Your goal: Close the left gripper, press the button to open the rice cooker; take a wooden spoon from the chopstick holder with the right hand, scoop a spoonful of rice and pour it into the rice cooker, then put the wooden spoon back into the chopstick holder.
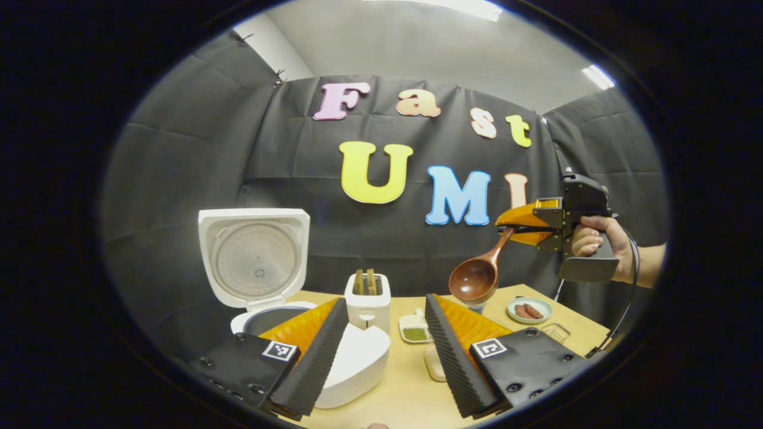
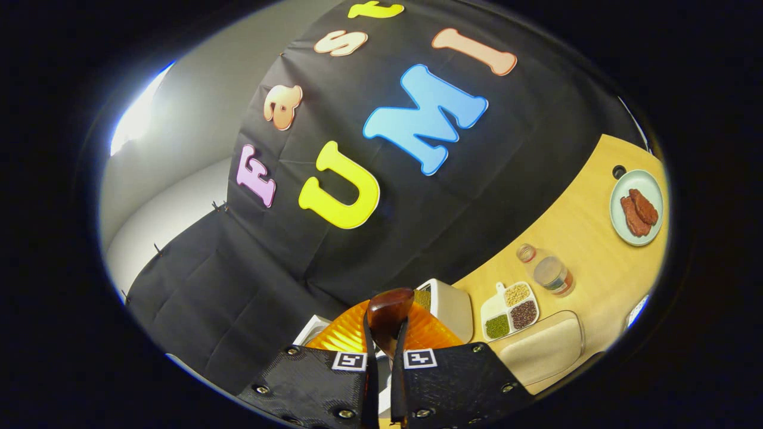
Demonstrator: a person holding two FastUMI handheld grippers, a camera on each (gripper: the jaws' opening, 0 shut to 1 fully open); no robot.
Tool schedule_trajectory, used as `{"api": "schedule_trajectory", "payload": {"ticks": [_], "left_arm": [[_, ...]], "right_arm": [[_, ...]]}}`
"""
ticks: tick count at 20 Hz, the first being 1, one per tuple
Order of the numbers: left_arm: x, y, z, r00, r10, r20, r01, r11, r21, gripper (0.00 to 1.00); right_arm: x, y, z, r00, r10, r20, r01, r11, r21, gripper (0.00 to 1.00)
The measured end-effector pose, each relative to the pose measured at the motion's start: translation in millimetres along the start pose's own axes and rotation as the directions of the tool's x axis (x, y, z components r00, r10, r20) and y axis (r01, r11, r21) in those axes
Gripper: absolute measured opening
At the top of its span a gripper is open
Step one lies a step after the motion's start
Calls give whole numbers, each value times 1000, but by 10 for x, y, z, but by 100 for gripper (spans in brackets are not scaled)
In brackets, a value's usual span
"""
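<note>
The left gripper (image 1: pixel 381 351) gapes over the table's near edge. Beyond it, the right gripper (image 1: pixel 517 225) pinches the wooden spoon (image 1: pixel 480 271), whose handle slants up-right with the bowl hanging low. No readable labels.

**Tabletop layout with the cooker lid raised**

In the left gripper view, the white rice cooker (image 1: pixel 334 351) sits at the left of the pale wooden tabletop (image 1: pixel 411 387), its lid (image 1: pixel 255 255) standing upright behind the pot. To its right stands a white toaster (image 1: pixel 368 301), then a small divided dish of grains (image 1: pixel 415 328), then a round plate of sausages (image 1: pixel 529 310) farther right. A brown wooden spoon (image 1: pixel 477 275) hangs above the tabletop, between dish and plate, held in the right tongs (image 1: pixel 520 225).
</note>
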State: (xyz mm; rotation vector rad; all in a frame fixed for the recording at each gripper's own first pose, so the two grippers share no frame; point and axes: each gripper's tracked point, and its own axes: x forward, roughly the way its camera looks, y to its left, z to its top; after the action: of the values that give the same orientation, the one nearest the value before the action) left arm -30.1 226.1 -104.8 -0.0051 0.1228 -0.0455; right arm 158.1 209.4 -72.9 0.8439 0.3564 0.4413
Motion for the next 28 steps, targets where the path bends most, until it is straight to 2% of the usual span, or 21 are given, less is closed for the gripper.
{"api": "schedule_trajectory", "payload": {"ticks": [7, 8, 12, 16, 17, 20, 21, 22, 23, 24, 25, 28], "left_arm": [[102, -422, 42, 999, -32, -5, 32, 999, 9, 92], [109, -489, 41, 999, -35, -8, 36, 999, 12, 94], [132, -700, 54, 999, -49, -12, 49, 999, 21, 94], [139, -915, 132, 998, -70, 5, 70, 997, -10, 88], [143, -945, 157, 998, -68, 10, 68, 998, -18, 94], [185, -1037, 163, 997, -71, 4, 71, 997, -22, 89], [201, -1053, 152, 997, -71, -6, 70, 997, -16, 89], [211, -1056, 136, 997, -69, -17, 69, 998, -11, 94], [214, -1059, 127, 997, -66, -28, 66, 998, -6, 93], [204, -1066, 116, 997, -64, -35, 64, 998, -1, 97], [197, -1081, 119, 997, -63, -39, 63, 998, 3, 92], [183, -1089, 88, 997, -57, -55, 58, 998, 14, 93]], "right_arm": [[-591, -532, 533, 993, -76, 86, 76, 997, 0, 8], [-679, -636, 602, 991, -94, 96, 95, 996, -4, 8], [-1035, -1006, 803, 979, -159, 129, 161, 987, -4, 8], [-1308, -1370, 925, 962, -230, 147, 233, 972, -5, 8], [-1372, -1449, 954, 956, -249, 154, 253, 967, -11, 8], [-1521, -1703, 956, 930, -321, 179, 337, 939, -70, 8], [-1560, -1802, 965, 920, -347, 184, 368, 925, -97, 8], [-1609, -1889, 954, 910, -371, 187, 395, 911, -117, 8], [-1641, -1961, 941, 903, -387, 189, 413, 901, -130, 8], [-1680, -2050, 916, 893, -407, 191, 436, 888, -145, 8], [-1699, -2139, 880, 885, -426, 189, 456, 876, -159, 8], [-1704, -2408, 754, 859, -481, 177, 509, 838, -194, 8]]}}
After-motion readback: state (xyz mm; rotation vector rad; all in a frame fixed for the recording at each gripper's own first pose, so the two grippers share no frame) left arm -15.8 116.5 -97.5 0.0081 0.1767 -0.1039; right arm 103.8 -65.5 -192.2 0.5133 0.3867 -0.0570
